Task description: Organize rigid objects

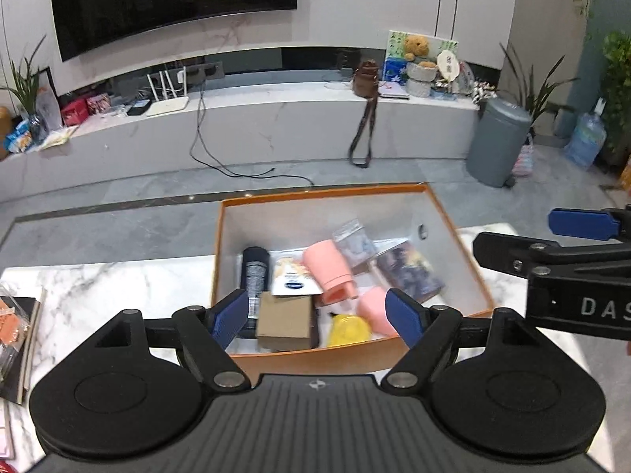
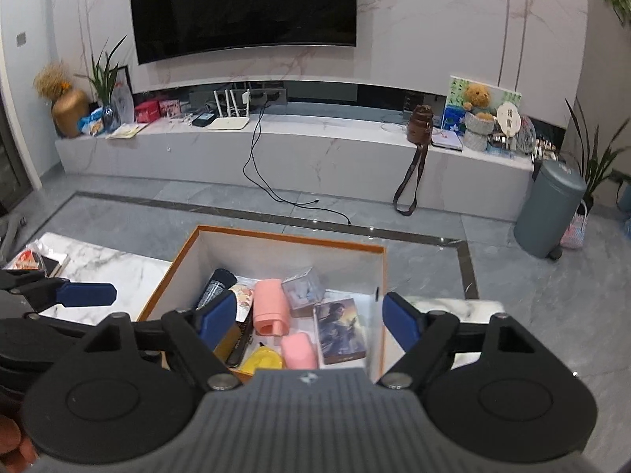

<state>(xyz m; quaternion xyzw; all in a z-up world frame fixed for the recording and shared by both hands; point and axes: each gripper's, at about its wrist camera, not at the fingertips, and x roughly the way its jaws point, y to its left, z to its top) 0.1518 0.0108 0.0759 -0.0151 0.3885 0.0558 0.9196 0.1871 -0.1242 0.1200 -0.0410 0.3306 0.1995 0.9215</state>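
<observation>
An orange-rimmed white box [image 1: 323, 193] [image 2: 292, 238] stands on the marble table [image 1: 98, 295]. Inside lie a black bottle [image 1: 255, 272] [image 2: 217, 285], a brown carton [image 1: 286, 321], a pink cylinder [image 1: 329, 272] [image 2: 270, 309], a smaller pink piece [image 1: 376, 309] [image 2: 299, 351], a yellow item [image 1: 349, 329] [image 2: 262, 358], an illustrated case [image 1: 410, 272] [image 2: 341, 331] and a clear packet [image 1: 353, 238] [image 2: 303, 289]. My left gripper [image 1: 317, 315] hovers open over the box's near side, holding nothing. My right gripper [image 2: 309, 315] [image 1: 516, 234] is open and empty too, just to its right.
Books and snack packets [image 1: 15, 335] [image 2: 39, 260] lie at the table's left end. Beyond the table is grey tiled floor, a loose black cable [image 2: 276, 193], a grey bin [image 1: 499, 142] [image 2: 550, 213] and a long white TV bench [image 2: 315, 157].
</observation>
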